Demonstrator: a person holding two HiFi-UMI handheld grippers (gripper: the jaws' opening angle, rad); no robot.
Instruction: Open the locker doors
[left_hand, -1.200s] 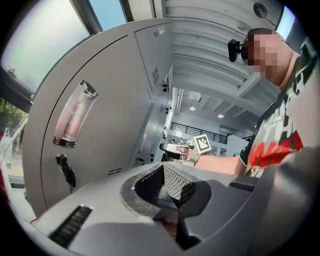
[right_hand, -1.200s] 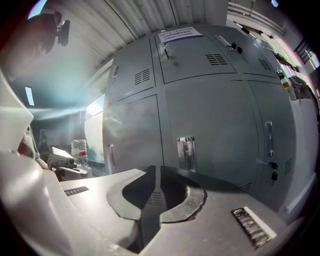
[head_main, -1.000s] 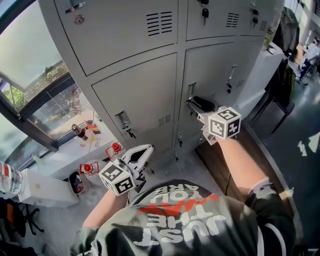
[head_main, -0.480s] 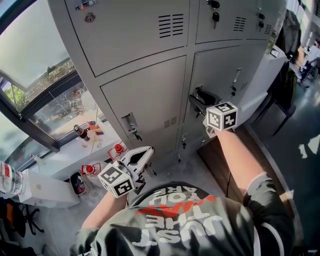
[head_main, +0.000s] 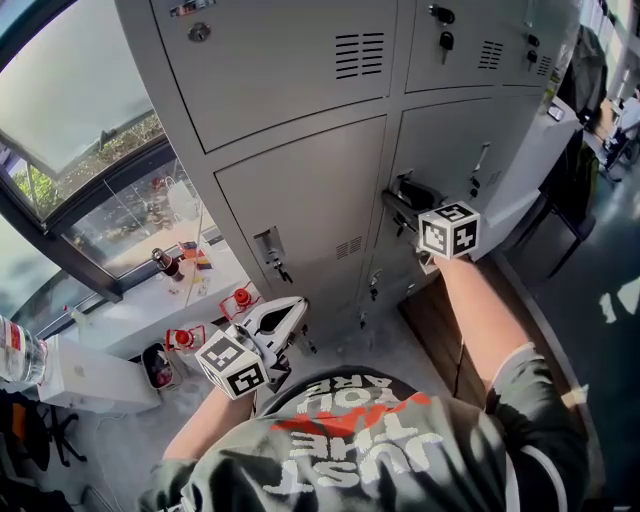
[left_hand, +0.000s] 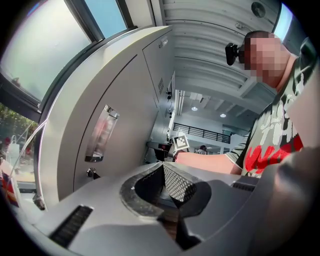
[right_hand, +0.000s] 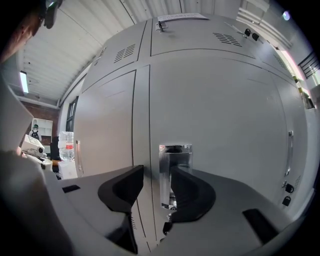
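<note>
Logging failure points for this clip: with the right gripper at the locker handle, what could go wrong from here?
The right gripper is open with the chrome handle between its jaws but off centre, near one jaw; closing could catch only its edge and slip. The locker door looks fully shut; if it is locked, pulling may jerk the grip loose. The left gripper is shut and sits by the person's torso, so it cannot steady the door.

There are two grippers, the left gripper (head_main: 283, 312) and the right gripper (head_main: 403, 196), and two marker cubes (head_main: 232, 362) (head_main: 449, 230). The locker doors (head_main: 300, 190) show three vent grilles (head_main: 360, 55) (head_main: 490, 55) (head_main: 350, 247). Two red-capped items (head_main: 240, 297) (head_main: 181, 336) sit on one ledge (head_main: 130, 325).
</note>
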